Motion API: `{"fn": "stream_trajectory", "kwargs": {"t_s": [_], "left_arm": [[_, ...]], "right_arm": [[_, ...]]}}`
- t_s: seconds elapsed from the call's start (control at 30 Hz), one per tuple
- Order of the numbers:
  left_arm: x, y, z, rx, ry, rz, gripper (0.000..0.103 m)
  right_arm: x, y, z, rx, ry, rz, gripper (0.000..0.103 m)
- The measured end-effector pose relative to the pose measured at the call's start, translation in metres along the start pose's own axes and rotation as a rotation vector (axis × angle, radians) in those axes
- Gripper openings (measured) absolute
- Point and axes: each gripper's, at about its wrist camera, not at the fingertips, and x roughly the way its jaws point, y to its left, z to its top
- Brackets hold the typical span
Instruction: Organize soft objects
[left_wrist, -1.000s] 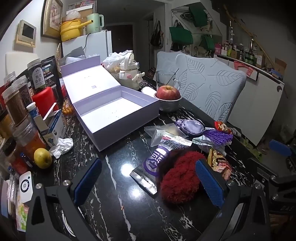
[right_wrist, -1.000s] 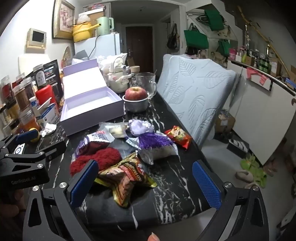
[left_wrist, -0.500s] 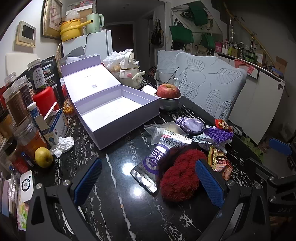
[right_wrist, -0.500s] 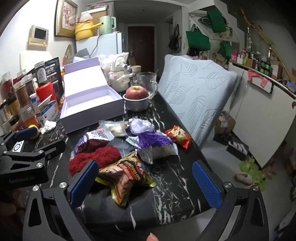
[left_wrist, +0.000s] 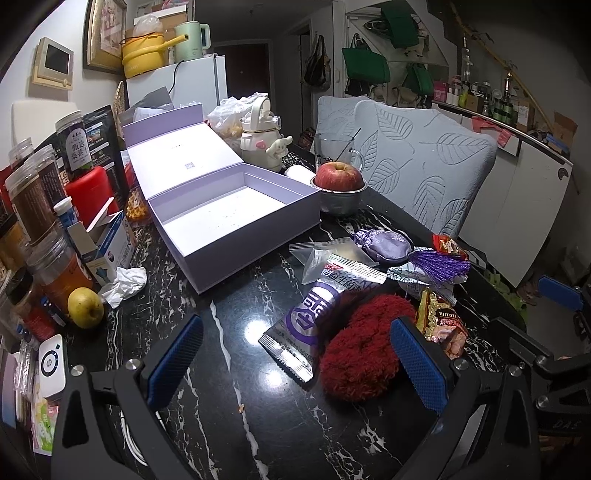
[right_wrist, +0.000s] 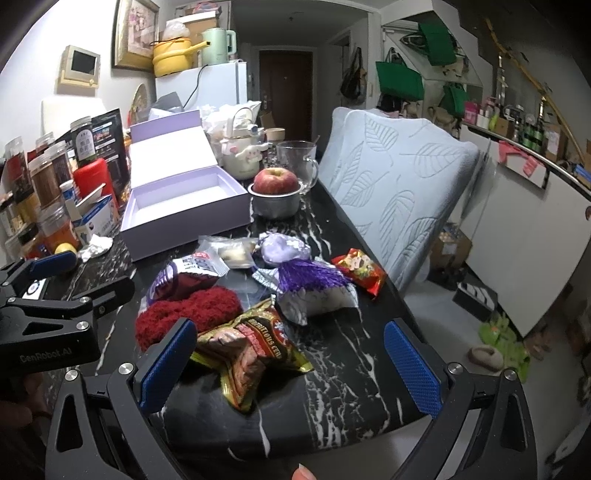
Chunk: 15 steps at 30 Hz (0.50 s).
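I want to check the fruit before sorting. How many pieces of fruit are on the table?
2: a red apple in the metal bowl beside the open lilac box, and a yellow fruit near the jars. Clutter may hide others.

On the black marbled surface (left_wrist: 229, 413): 1 open lilac cardboard box (left_wrist: 236, 218), 1 fuzzy red yarn bundle (left_wrist: 364, 350), 1 lilac satin pouch with a purple tassel (left_wrist: 384, 245), 1 red apple (left_wrist: 339, 176) in 1 metal bowl (left_wrist: 340, 205), 1 yellow lemon (left_wrist: 85, 308), and 1 clear glass mug (right_wrist: 298, 162).
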Motion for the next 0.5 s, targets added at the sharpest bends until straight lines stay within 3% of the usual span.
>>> {"fn": "stream_trajectory", "kwargs": {"t_s": [0.5], "left_arm": [[-0.0013,0.0020,0.0016,-0.002,0.003,-0.012,0.103]], "right_arm": [[0.0042,0.0029,-0.0002,-0.015,0.008,0.016,0.103]]}}
